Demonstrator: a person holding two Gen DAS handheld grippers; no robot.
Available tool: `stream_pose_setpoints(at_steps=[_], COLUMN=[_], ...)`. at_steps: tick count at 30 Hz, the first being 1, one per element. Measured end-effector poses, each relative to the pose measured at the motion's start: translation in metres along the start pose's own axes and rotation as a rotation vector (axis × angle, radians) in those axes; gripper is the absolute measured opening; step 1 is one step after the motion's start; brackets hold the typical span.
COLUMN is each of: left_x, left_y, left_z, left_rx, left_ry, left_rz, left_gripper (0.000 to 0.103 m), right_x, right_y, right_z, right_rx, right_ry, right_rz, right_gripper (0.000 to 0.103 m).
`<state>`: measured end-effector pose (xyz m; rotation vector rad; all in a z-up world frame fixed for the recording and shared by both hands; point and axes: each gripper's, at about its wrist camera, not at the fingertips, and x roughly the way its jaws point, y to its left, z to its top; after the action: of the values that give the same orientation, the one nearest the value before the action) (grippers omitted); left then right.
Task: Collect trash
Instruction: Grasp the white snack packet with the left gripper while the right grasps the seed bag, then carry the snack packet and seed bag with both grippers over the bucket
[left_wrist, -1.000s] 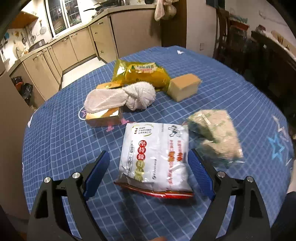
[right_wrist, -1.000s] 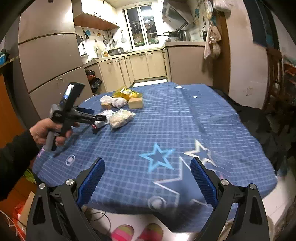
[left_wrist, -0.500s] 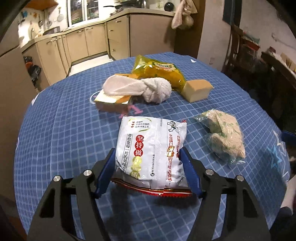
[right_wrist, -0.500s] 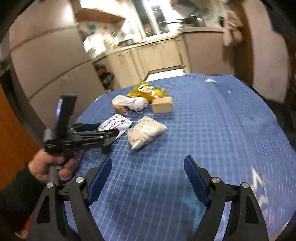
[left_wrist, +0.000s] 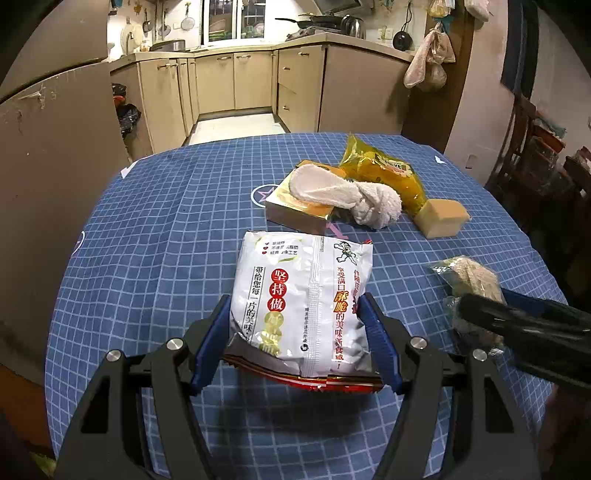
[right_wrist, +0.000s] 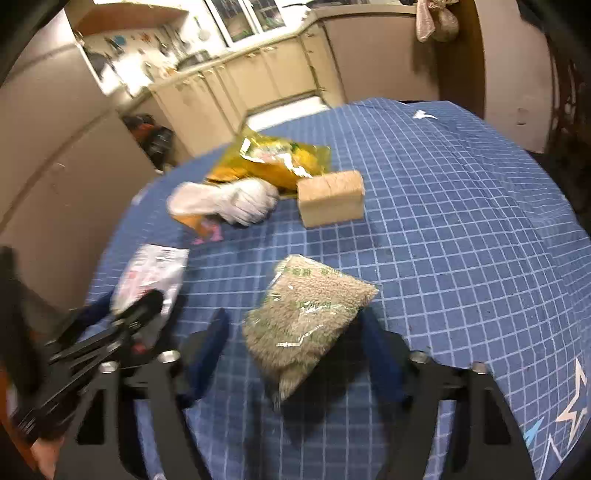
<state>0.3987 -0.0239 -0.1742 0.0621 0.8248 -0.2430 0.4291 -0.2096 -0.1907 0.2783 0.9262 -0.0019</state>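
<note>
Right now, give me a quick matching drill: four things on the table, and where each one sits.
Things:
1. white packet
2. clear bag
3. towel
4. tan block

Places:
A. draped over the gold box
B. between the left gripper pads
C. beside the yellow bag
D. between the right gripper pads, jaws closing

Pairs: 1-B, 2-D, 3-A, 4-C

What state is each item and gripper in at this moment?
white snack bag: flat on the table, pinched at its sides by the left gripper.
clear bag of beige crumbs: sealed, lying between the right gripper's closing jaws.
yellow bag: crumpled.
white towel: knotted, draped over the gold box.
tan block: untouched.
</note>
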Motion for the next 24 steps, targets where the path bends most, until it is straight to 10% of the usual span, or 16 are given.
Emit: stream_pose_setpoints(at_steps=[11,24], left_x=[-0.032,-0.115], left_y=[-0.017,-0.032], left_z=[-0.012,-0.036], left_rx=[0.008,-0.051], left_ry=[-0.114,-0.316], left_rz=[0.074,0.143], left_gripper=[0.065,0.065], right_x=[-0.006,-0.13], right_y=[0.008,0.005], right_z=[-0.018,-0.07], right_rx=[-0.139,-0.294], right_ry=[-0.12,-0.529], right_rz=[-0.033,-0.102], right_gripper=[0.039,0.035])
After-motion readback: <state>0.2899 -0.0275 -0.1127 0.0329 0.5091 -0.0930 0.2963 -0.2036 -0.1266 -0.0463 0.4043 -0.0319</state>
